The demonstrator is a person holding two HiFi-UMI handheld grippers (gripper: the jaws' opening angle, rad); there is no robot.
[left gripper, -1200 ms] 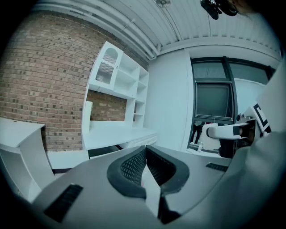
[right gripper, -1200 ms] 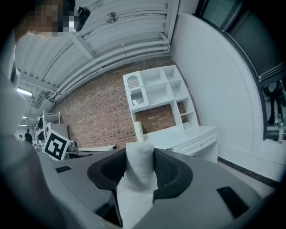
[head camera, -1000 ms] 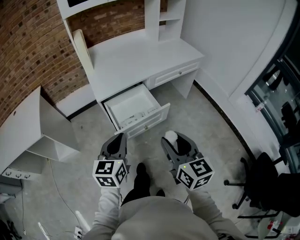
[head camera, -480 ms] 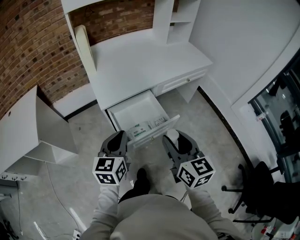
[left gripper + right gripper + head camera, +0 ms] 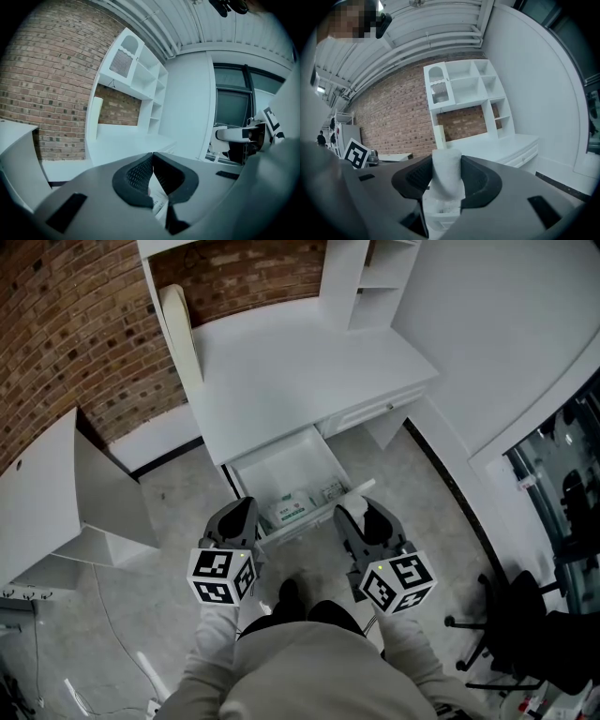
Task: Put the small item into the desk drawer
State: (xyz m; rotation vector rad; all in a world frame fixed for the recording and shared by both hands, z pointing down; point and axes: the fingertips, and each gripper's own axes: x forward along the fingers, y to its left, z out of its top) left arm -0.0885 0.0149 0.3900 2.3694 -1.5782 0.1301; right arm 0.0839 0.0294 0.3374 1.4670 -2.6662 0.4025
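The white desk (image 5: 281, 371) has its left drawer (image 5: 246, 472) pulled open, with a pale green packet (image 5: 291, 509) and small bits inside. My right gripper (image 5: 361, 514) hovers at the drawer's front right corner, shut on the small item, a soft white roll (image 5: 446, 176) that stands upright between the pads. That roll shows as a white spot (image 5: 351, 511) in the head view. My left gripper (image 5: 235, 519) hangs at the drawer's front left corner. In the left gripper view its jaws (image 5: 152, 159) meet at the tips with nothing between them.
A cream board (image 5: 178, 329) leans upright at the desk's left end. Beside the open drawer is a shut one (image 5: 375, 413). Hutch shelves (image 5: 370, 277) rise at the back. A white side table (image 5: 47, 493) stands left, and a black office chair (image 5: 525, 615) right. Cables (image 5: 112, 634) lie on the floor.
The person has stepped towards the desk. Both grippers have moved from the floor in front to the drawer's front edge. The right one has kept hold of the white roll.
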